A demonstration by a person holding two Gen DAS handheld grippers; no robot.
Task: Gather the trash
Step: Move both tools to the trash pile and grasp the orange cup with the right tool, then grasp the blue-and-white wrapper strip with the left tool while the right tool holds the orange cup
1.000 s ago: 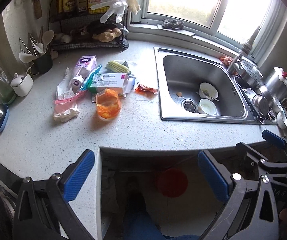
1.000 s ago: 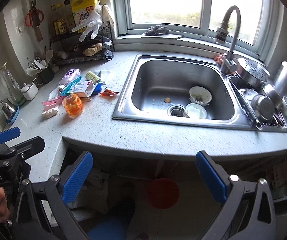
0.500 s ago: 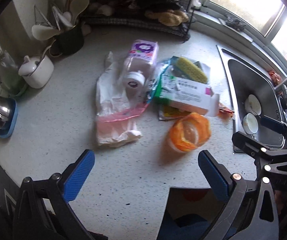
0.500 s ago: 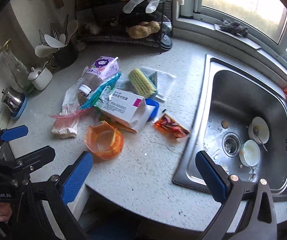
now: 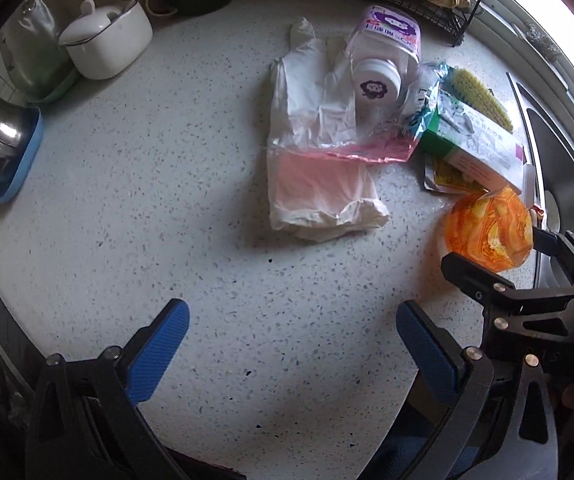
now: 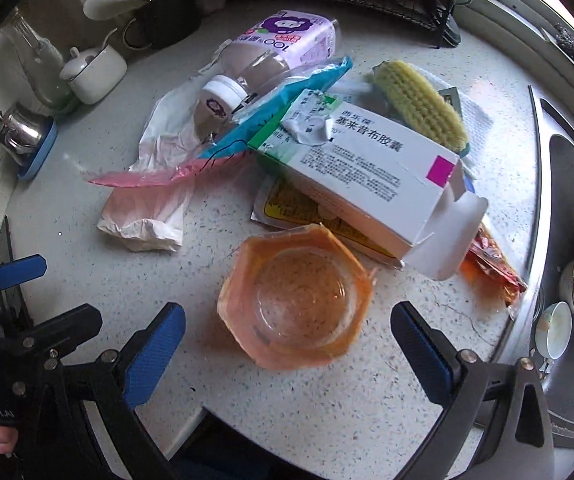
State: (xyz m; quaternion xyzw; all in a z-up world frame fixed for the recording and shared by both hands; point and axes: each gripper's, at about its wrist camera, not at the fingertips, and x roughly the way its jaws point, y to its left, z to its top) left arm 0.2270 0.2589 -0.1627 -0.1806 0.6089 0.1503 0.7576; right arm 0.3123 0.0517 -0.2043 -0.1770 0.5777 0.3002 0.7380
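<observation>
Both grippers — left gripper (image 5: pixel 293 344), right gripper (image 6: pixel 287 346) — gape empty. We judge the orange cup (image 6: pixel 293 296), just before the medicine box (image 6: pixel 367 172), light and crushable — pinch its rim.

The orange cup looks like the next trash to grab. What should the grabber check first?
1. Right gripper open wide: ok.
2. Orange cup lined up between its fingers: ok, just ahead of the tips.
3. Cup free of other trash: not ok, the white medicine box sits close, its flap over the cup's far side.
4. Cup empty: ok, only a clear bottom shows.
5. Left gripper out of the way: ok, open over bare counter.
6. Trash bin ready: cannot tell, none in view.
</observation>
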